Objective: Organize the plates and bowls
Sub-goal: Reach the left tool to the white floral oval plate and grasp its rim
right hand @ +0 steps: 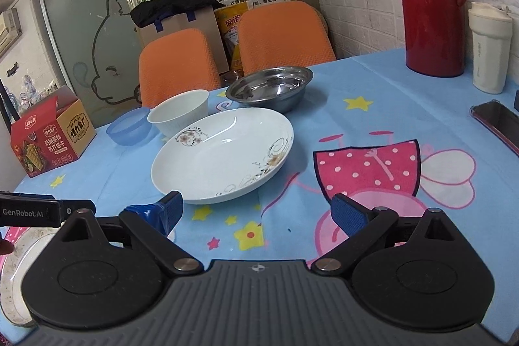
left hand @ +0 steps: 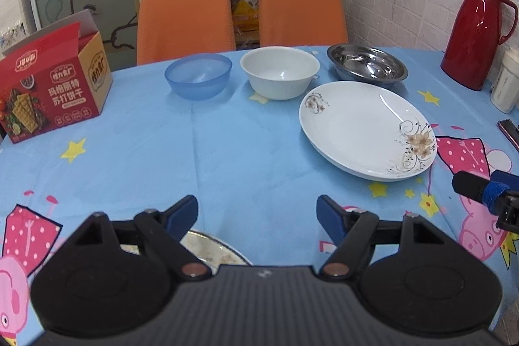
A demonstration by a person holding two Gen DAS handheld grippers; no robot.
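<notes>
A white flowered plate (left hand: 363, 132) (right hand: 220, 154) lies on the blue tablecloth. Behind it stand a blue plastic bowl (left hand: 198, 80) (right hand: 129, 126), a white bowl (left hand: 279, 72) (right hand: 180, 115) and a steel bowl (left hand: 366, 64) (right hand: 271, 86). A worn enamel dish (left hand: 211, 248) (right hand: 16, 274) lies at the near edge, mostly hidden under my left gripper. My left gripper (left hand: 258, 213) is open and empty above that dish. My right gripper (right hand: 256, 209) is open and empty, just in front of the plate's near rim; it also shows in the left wrist view (left hand: 486, 193).
A red biscuit box (left hand: 52, 83) (right hand: 48, 138) stands at the left. A red thermos (left hand: 476, 31) (right hand: 434, 5) and a white cup (right hand: 489, 47) stand at the right by the wall. A phone (right hand: 496, 122) lies at the right edge. Two orange chairs (left hand: 185, 18) stand behind the table.
</notes>
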